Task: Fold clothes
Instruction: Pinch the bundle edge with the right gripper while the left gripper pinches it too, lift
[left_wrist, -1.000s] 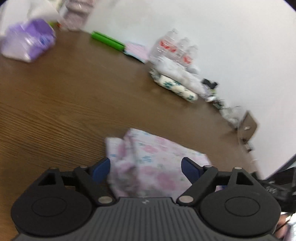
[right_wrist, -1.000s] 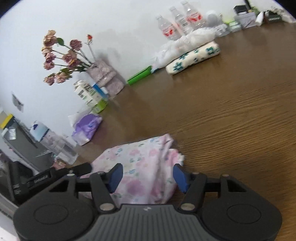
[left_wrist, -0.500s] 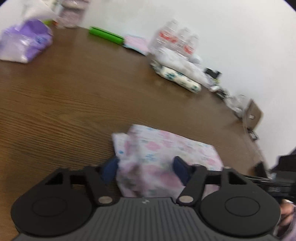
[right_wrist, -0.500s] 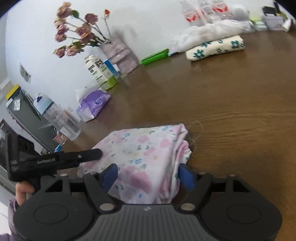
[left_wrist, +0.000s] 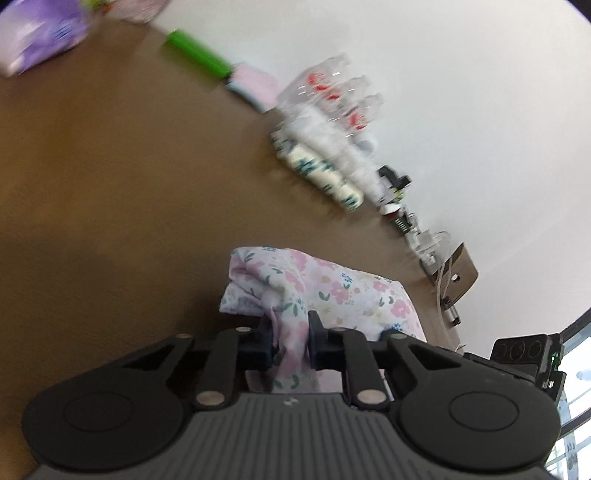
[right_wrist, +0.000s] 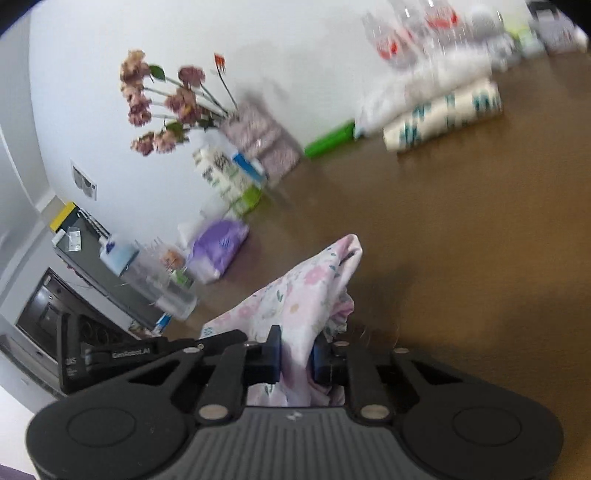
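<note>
Fabric filled both your claws: the left gripper (left_wrist: 290, 338) and right gripper (right_wrist: 295, 350) were each clamped tight on the floral garment (left_wrist: 325, 291), bunched ahead above the brown table (left_wrist: 110, 177).

Brown wood-grain table (left_wrist: 110, 177) carries clutter along the wall edge: purple plastic-wrapped pack (right_wrist: 218, 249); bright green bar-shaped object (left_wrist: 197, 55); rolled white cloth w/ teal flower print (right_wrist: 443, 120); clear water bottles w/ red labels (left_wrist: 332, 90); dried pink flowers in vase (right_wrist: 258, 136).
</note>
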